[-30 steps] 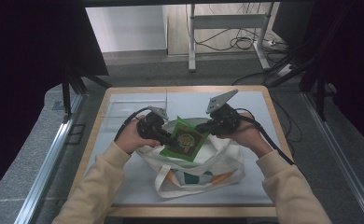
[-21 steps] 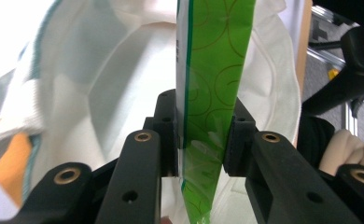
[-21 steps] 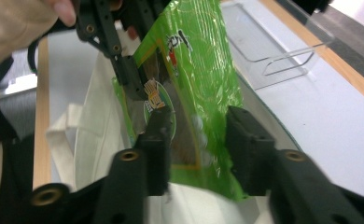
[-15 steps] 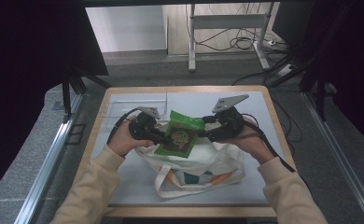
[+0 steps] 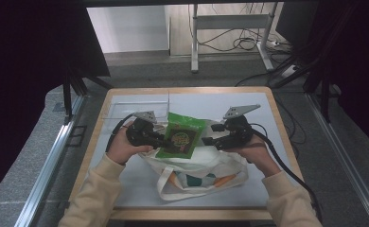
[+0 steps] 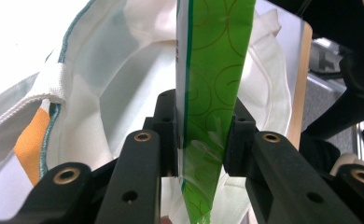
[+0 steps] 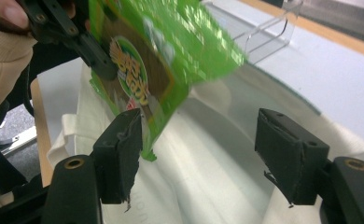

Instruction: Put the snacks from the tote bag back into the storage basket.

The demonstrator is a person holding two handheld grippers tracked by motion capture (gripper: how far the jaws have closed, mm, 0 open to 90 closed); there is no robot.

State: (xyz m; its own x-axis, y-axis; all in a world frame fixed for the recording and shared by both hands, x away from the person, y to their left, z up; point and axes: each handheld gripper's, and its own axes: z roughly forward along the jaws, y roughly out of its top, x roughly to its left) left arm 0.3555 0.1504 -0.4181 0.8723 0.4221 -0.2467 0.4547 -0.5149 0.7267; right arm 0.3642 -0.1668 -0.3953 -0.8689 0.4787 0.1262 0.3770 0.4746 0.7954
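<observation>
Since the earlier high-view frames, the green snack packet (image 5: 180, 134) has risen out of the mouth of the white tote bag (image 5: 197, 172) and now stands above it at the centre of the frame, while the right gripper (image 5: 210, 141) has just been opening and has let go: in its own view its jaws stand wide with nothing pressed between them, the packet's corner just beside one pad. The left gripper (image 6: 203, 140) alone carries the packet, jaws clamped on its lower edge, probably so it can be lifted clear of the bag. The tote lies slumped on the table (image 5: 267, 101), mouth open beneath the packet; orange shows inside, though I cannot tell what it is.
</observation>
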